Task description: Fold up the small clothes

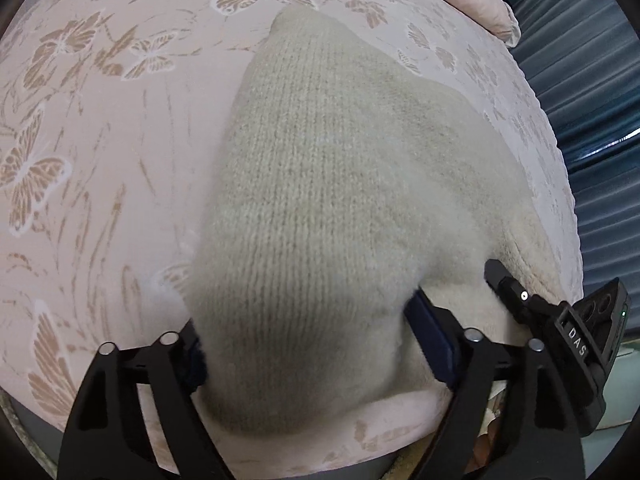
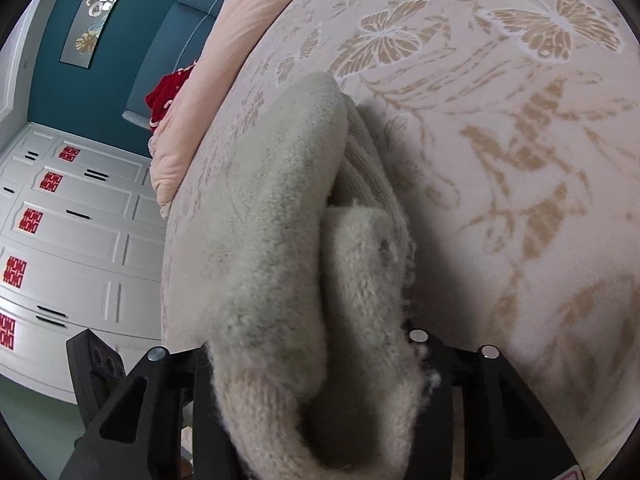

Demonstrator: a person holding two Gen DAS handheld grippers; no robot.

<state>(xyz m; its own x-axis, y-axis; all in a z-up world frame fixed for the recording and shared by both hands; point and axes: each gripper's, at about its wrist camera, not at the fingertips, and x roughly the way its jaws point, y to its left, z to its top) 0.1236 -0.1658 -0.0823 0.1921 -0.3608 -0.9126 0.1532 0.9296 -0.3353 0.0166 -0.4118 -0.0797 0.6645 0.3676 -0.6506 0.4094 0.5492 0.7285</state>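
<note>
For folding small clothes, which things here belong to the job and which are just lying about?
Job: cream knit garment; left gripper and right gripper, each with knit between its jaws.
Lying about: butterfly bedspread; pink pillow; red cloth; white drawers.

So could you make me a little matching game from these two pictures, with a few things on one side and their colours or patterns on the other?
Things:
1. knitted garment
2. bedspread
3. bundle of cloth at the far edge of the bed
4. drawer fronts

Descriptions:
A. white, with red paper cut-outs stuck on
B. plain red
C. fuzzy cream
D. pale pink with tan butterflies

Pairs: 1-C, 2-D, 3-B, 4-A
</note>
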